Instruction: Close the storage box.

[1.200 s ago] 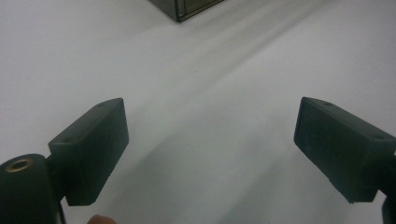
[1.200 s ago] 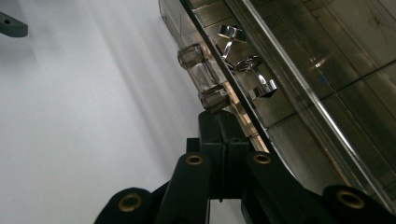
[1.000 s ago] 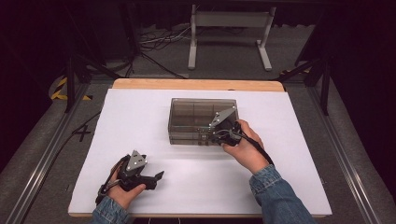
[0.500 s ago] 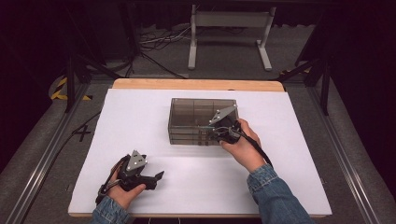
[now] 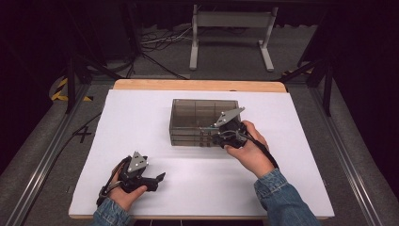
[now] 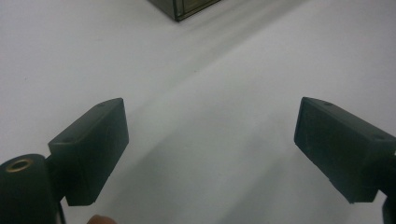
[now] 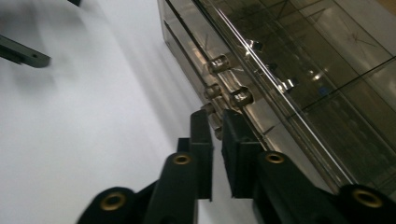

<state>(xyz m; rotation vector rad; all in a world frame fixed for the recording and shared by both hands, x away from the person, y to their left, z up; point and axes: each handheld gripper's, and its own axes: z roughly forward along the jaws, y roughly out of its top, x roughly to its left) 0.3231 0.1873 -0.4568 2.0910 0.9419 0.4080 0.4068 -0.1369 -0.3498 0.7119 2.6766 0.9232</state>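
A smoky see-through drawer box (image 5: 202, 113) stands on the white tabletop (image 5: 141, 122), past its middle. My right gripper (image 5: 205, 133) is at the box's front face, level with the small metal knobs (image 7: 240, 96). Its jaws have just been opening. In the right gripper view a narrow gap separates them (image 7: 215, 116), with a knob right at their tips, and no grip on it is visible. My left gripper (image 5: 160, 178) rests low on the table near the front left, open wide with only bare tabletop between its jaws (image 6: 210, 144). A corner of the box (image 6: 187, 7) lies far ahead of it.
A wooden board edge (image 5: 197, 84) runs along the table's back. Metal rails (image 5: 42, 165) flank both sides, and a metal stand (image 5: 230, 37) sits on the floor beyond. White surface stretches between the two grippers and to the right of the box.
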